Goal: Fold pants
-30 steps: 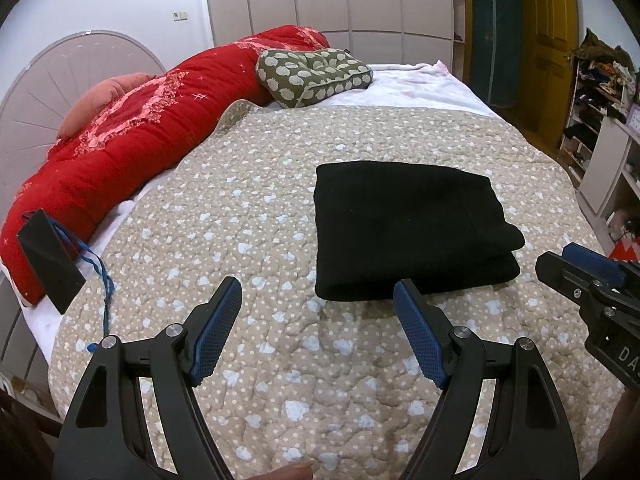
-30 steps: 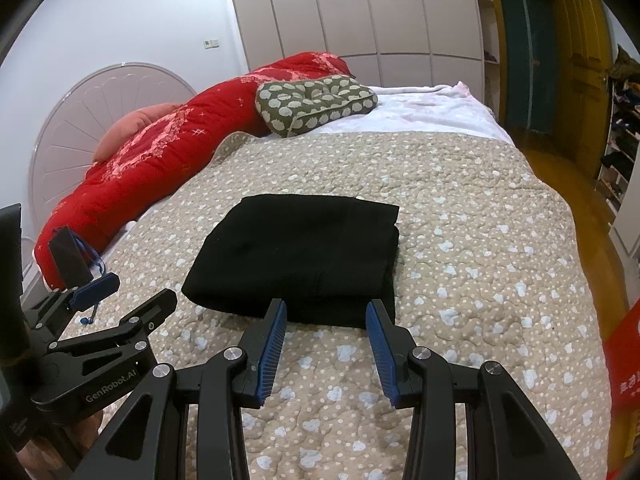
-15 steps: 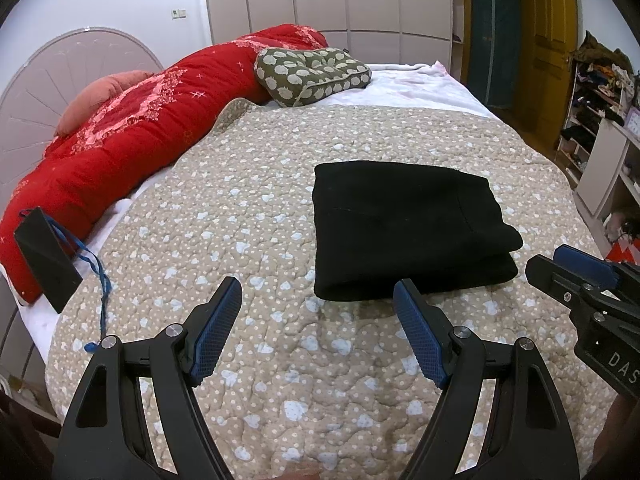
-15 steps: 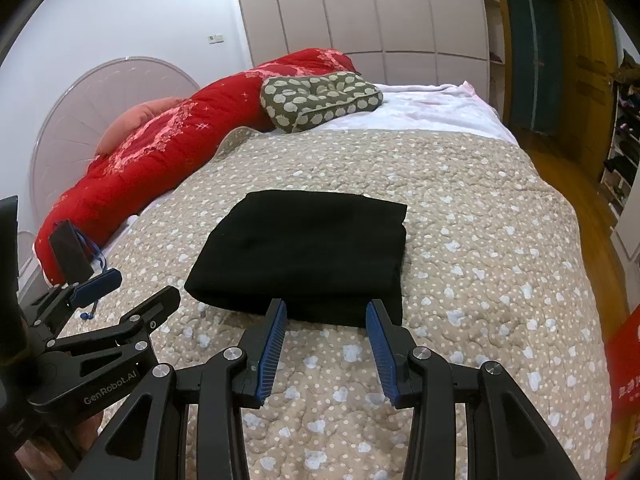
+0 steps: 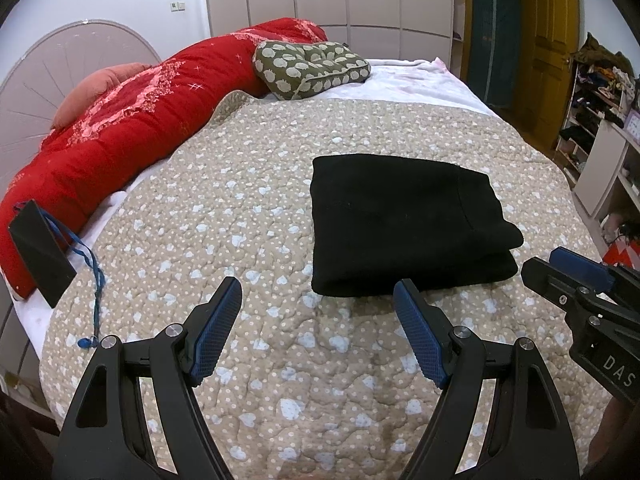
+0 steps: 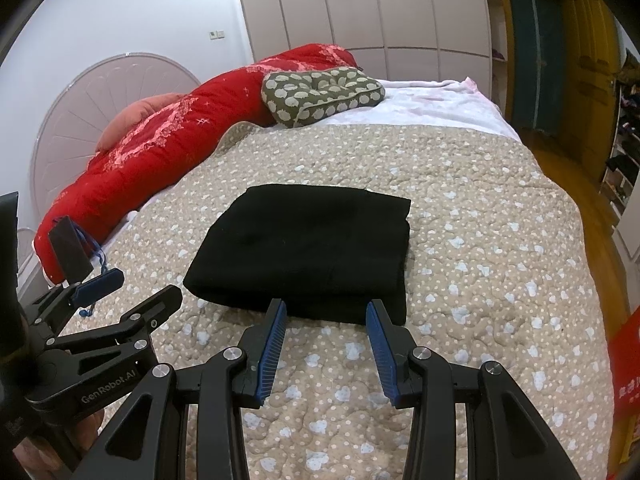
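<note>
Bedspread (image 5: 248, 200), a tan quilt dotted with pale hearts, covers most of the bed and fills both views. Along its far left edge lies a long red duvet (image 5: 132, 120), with an olive patterned cushion (image 5: 308, 64) at the far end beside it.

Pants (image 5: 400, 224), black, sit on the quilt right of centre in the left wrist view and near the middle in the right wrist view (image 6: 308, 248). They lie as a compact rectangle of several stacked layers, edges fairly square, with the thick folded edge facing the near side. Judging from this shape, the folding looks finished or all but finished; at most a small squaring of the near right corner, where the layers sit a little uneven, seems left.

Left gripper (image 5: 316, 312) hovers above bare quilt just near of the bundle, its blue-padded fingers wide apart and holding nothing. Right gripper (image 6: 326, 324) hangs just short of the bundle's near edge, fingers apart too, though less widely, and also empty.

Near the far left edge lies a small black card (image 5: 40, 252) with a blue cord, well apart from the pants.
</note>
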Motion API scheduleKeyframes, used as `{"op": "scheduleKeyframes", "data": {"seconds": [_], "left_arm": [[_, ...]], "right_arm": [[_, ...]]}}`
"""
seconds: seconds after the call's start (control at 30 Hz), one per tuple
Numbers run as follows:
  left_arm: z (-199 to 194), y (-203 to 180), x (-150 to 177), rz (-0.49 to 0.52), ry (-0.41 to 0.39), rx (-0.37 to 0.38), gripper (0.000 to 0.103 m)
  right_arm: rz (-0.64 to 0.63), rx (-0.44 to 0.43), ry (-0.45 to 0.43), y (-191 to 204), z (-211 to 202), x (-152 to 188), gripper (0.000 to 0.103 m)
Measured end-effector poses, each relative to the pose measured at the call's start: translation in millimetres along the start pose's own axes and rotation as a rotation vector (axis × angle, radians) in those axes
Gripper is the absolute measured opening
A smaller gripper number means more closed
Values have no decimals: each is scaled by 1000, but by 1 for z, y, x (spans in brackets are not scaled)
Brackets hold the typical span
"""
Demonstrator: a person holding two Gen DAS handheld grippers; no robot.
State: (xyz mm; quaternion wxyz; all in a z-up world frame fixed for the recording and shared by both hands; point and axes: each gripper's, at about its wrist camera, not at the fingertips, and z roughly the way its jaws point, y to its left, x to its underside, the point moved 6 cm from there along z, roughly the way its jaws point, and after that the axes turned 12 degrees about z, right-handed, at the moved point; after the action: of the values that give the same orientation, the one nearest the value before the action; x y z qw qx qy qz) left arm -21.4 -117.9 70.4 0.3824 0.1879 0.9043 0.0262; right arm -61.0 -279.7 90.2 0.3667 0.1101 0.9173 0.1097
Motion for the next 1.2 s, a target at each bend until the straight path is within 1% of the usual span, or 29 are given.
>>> {"op": "scheduleKeyframes", "data": {"seconds": [1.2], "left_arm": [[9,-2,5,-4,20,23,79]], "right_arm": [[11,6,19,-6,6,4,40]]}}
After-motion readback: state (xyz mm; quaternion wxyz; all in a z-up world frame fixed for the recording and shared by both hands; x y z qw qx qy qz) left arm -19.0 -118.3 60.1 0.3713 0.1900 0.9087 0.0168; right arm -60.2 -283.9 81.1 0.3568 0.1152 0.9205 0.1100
